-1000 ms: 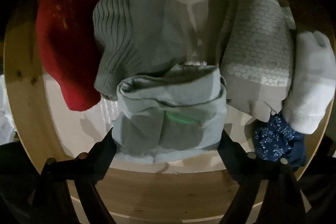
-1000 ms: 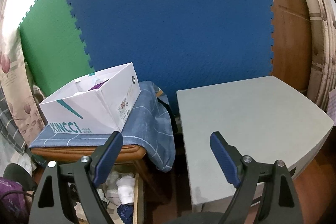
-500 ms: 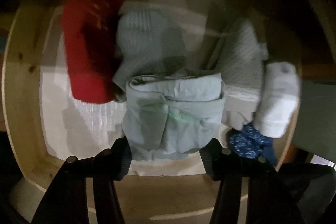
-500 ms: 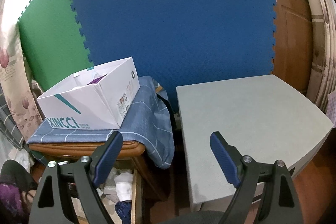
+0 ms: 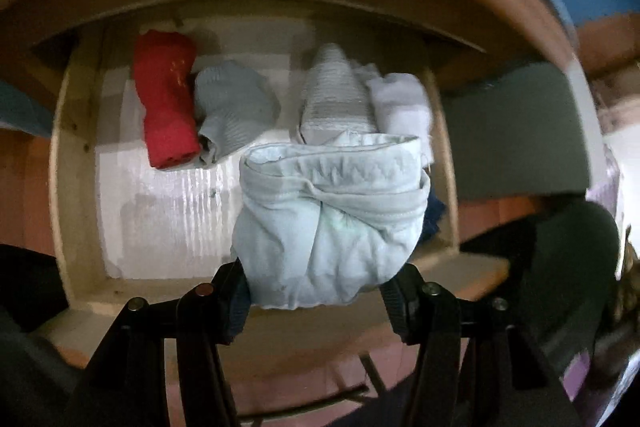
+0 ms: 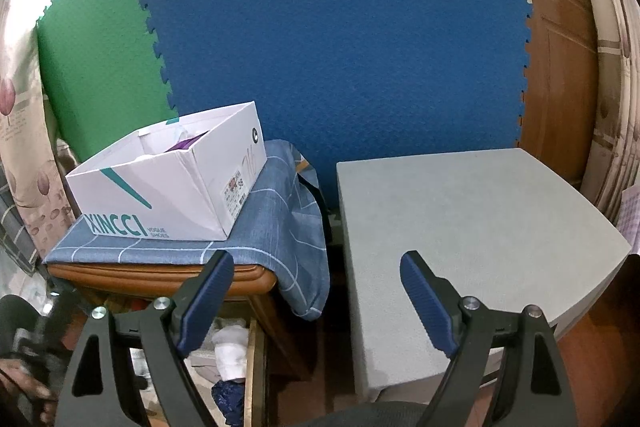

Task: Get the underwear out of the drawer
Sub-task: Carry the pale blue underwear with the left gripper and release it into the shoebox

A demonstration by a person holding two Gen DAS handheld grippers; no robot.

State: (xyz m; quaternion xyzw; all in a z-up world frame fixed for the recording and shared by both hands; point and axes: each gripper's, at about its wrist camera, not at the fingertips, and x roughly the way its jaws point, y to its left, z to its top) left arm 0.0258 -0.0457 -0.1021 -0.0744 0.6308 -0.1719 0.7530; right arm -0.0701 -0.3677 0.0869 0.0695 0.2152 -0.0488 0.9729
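A: What takes up most of the right wrist view?
B: A blue mat (image 6: 340,27) on the wall, a green mat (image 6: 96,59) left of it, and a grey counter (image 6: 472,227) below on the right. Left of that, a cabinet under a blue cloth (image 6: 276,211) carries a white shoebox (image 6: 176,187).

A: And the drawer?
B: The drawer (image 5: 60,163) stands pulled out under the cabinet top. From the left wrist view its pale liner shows, with a red roll (image 5: 166,99) at the back left, a grey sock (image 5: 232,111) touching it, a ribbed grey piece (image 5: 336,95) further right and a white sock (image 5: 404,103) beside that. A dark blue scrap (image 5: 434,215) peeks out by the right wall.

A: Where is the underwear?
B: The pale blue underwear (image 5: 332,223) is bunched between the pads of the left hand-held gripper (image 5: 316,291), held above the drawer floor, nearer the right side.

A: How wide is that one?
B: About half closed, both pads pressing into the cloth.

A: The right hand-held gripper?
B: The right hand-held gripper (image 6: 316,291) is spread wide with nothing in it, aimed at the gap between cabinet and counter.
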